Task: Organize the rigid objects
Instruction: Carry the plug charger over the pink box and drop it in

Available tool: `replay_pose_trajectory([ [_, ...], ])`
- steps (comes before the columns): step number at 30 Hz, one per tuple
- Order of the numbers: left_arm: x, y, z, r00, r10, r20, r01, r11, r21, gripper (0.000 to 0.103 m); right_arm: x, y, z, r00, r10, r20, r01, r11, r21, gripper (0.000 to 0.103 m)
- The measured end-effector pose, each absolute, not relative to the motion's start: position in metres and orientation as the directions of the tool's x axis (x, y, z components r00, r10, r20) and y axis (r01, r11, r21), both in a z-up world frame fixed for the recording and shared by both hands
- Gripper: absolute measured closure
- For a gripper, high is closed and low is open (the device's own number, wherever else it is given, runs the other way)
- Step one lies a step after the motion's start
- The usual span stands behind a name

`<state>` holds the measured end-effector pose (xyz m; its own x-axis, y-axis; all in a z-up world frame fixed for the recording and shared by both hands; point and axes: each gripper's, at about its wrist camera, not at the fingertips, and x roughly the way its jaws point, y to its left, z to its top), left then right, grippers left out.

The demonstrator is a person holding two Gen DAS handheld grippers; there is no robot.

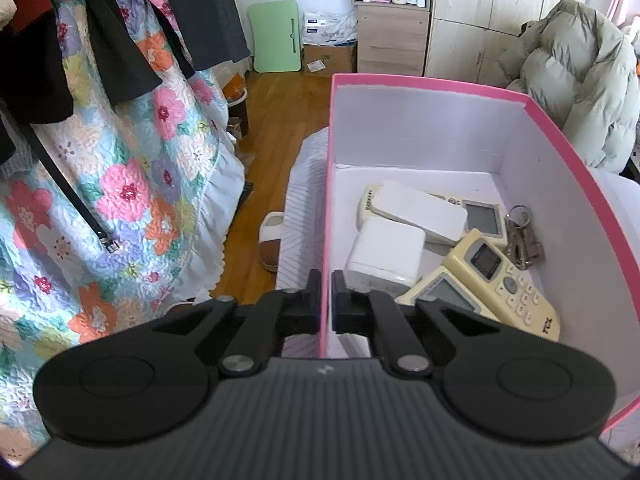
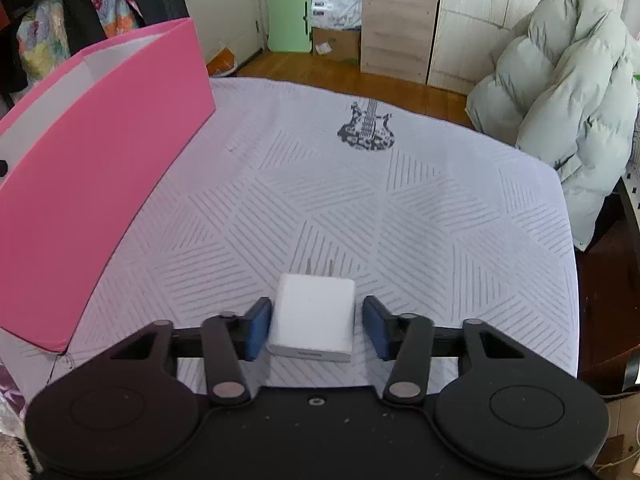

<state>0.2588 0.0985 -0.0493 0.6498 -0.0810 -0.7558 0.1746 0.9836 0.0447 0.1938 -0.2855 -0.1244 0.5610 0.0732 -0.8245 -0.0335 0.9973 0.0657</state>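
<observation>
A pink box (image 1: 560, 136) with white inside walls stands on the table; in the right wrist view the box (image 2: 100, 168) is at the left. My left gripper (image 1: 326, 300) is shut on the box's left wall, one finger on each side. Inside lie two beige remote controls (image 1: 504, 276), white adapters (image 1: 384, 252), a white flat case (image 1: 420, 210) and keys (image 1: 522, 240). My right gripper (image 2: 316, 326) is open around a white charger block (image 2: 314, 316) lying on the cloth, prongs pointing away; the blue pads (image 2: 258, 328) stand just off its sides.
A white striped tablecloth (image 2: 360, 200) with a guitar print (image 2: 366, 128) covers the table. A grey-green puffer jacket (image 2: 560, 100) hangs at the right. A flowered quilt (image 1: 120, 184), dark hanging clothes, a slipper (image 1: 272, 244) and wooden floor lie left of the table.
</observation>
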Motion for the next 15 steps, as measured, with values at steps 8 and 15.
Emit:
replay_pose_trajectory([
  [8, 0.256, 0.093, -0.049, 0.664, -0.058, -0.746, 0.182, 0.980, 0.086, 0.099, 0.185, -0.278, -0.099, 0.629, 0.115, -0.769, -0.044, 0.993, 0.113, 0.055],
  [15, 0.256, 0.093, -0.048, 0.664, -0.064, -0.745, 0.187, 0.979, 0.083, 0.099, 0.177, -0.252, -0.050, 0.712, 0.223, -0.666, -0.139, 0.974, 0.178, 0.055],
])
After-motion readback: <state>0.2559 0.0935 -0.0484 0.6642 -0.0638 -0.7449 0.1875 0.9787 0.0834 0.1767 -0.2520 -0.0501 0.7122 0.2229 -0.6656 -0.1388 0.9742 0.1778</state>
